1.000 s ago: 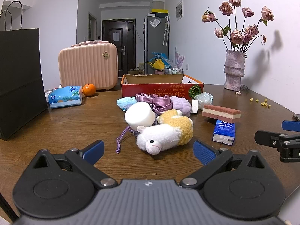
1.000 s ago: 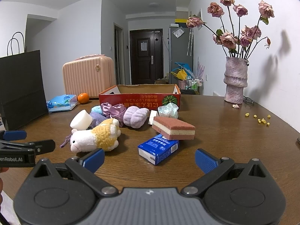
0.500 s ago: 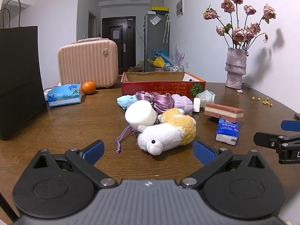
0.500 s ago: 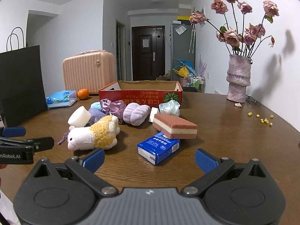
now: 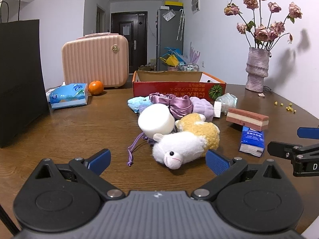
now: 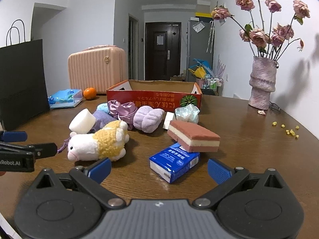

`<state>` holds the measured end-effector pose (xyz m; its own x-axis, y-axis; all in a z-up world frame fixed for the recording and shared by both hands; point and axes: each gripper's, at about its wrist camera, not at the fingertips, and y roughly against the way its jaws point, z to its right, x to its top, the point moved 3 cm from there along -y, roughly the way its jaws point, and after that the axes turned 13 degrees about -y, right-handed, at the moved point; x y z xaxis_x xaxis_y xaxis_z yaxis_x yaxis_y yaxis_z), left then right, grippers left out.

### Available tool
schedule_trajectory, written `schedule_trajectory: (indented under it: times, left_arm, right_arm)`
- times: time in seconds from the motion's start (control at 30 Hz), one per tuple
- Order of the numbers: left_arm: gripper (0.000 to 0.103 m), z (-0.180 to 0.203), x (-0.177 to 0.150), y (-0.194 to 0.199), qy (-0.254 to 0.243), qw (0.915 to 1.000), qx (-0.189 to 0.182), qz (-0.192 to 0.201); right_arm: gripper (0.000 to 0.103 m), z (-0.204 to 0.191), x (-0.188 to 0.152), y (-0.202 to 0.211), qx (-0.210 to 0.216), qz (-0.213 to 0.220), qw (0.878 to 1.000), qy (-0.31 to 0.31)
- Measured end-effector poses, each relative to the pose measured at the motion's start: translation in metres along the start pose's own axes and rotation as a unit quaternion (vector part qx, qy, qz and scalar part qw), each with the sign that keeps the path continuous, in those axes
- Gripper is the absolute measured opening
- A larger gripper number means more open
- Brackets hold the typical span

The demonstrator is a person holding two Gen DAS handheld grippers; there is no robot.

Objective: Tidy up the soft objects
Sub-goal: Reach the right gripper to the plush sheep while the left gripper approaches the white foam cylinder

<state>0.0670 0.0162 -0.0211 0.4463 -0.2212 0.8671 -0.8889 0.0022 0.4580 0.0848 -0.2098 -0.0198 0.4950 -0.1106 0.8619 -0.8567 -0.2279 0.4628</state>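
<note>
- Nothing appears sorted yet: the red cardboard box [image 6: 153,94], centre of the right wrist view, shows no contents above its rim, though its floor is hidden; all soft items lie on the counter [image 6: 249,131] in front of it.
- Two tools, both spread and empty: the left tool [image 5: 157,158] hovers low in its frame just before the plush sheep [image 5: 185,145]; the right tool [image 6: 158,168] sits low centre, before the tissue pack [image 6: 174,162].
- One plush sheep; one white foam cylinder [image 5: 156,121] leaning against it.
- One layered pink sponge [image 6: 193,138], resting on the one blue tissue pack.
- One purple satin bundle [image 6: 123,109], one lilac fluffy piece [image 6: 148,118], one light-blue fluffy piece [image 5: 137,103], one purple drawstring pouch [image 6: 101,119], one crinkled pale-green wad [image 6: 187,112].
- Judged remaining: every item above still needs moving, presumably into the box.
- Bystanders, one each: orange [image 5: 96,87], wipes pack [image 5: 68,95], pink case [image 5: 95,59], black bag [image 5: 20,79], vase of dried roses [image 6: 262,83].
</note>
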Motion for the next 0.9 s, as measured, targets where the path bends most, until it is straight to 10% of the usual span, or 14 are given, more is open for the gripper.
schedule_trajectory:
  times: [0.9]
  left_arm:
    - [0.103,-0.059,0.004,-0.041,0.015,0.9993,0.032,-0.007]
  right_arm:
    - [0.098,-0.077,0.036,-0.099,0.033,-0.08,0.995,0.043]
